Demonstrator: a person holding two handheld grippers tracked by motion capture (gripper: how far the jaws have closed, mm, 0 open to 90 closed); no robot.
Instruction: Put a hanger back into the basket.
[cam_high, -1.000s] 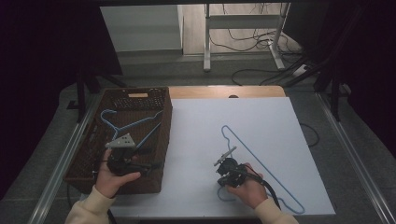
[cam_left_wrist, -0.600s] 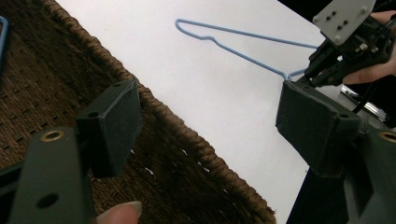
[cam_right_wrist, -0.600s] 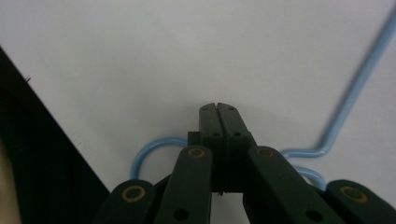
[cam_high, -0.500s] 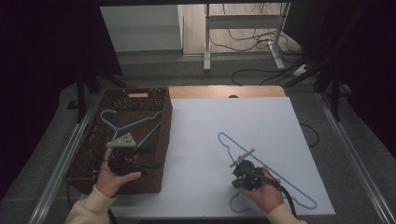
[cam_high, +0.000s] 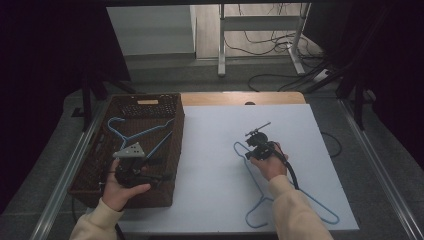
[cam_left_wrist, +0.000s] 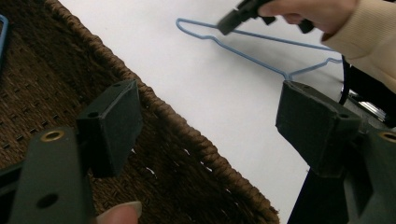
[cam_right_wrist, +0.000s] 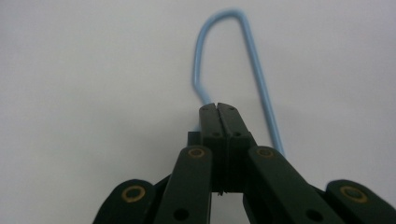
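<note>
One blue hanger (cam_high: 142, 134) already lies in the wicker basket (cam_high: 95, 167) at the left of the high view. The second blue hanger (cam_high: 257, 172) lies on the white desk (cam_high: 210, 165) at lower centre-right, so the job looks about half done. The right gripper (cam_high: 256, 132) has its fingers pressed together on that hanger's wire near one end. The left gripper (cam_high: 132, 167) waits over the basket rim, fingers (cam_left_wrist: 114, 123) apart and empty. Left to do, as I judge it: carrying the hanger across into the basket.
</note>
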